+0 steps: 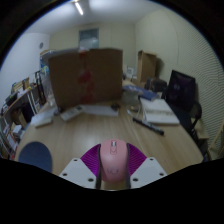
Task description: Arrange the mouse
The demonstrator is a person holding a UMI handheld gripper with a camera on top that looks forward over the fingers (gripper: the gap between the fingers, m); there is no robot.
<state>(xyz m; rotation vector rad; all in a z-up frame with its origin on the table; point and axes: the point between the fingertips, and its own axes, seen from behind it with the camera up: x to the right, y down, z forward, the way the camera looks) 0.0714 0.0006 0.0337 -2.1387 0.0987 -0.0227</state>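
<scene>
A pink computer mouse [113, 159] sits between my gripper's [113, 168] two fingers, its front end pointing away from me. Both magenta pads [93, 157] press against its sides, so the fingers are shut on it. The mouse is held above the near part of a wooden table [160, 142]. Its underside is hidden.
A blue round mouse pad or seat [35, 154] lies at the near left. A large cardboard box [86, 76] stands at the far side of the table, with a keyboard [74, 113] and papers [158, 110] near it. A black chair [182, 90] stands at the right.
</scene>
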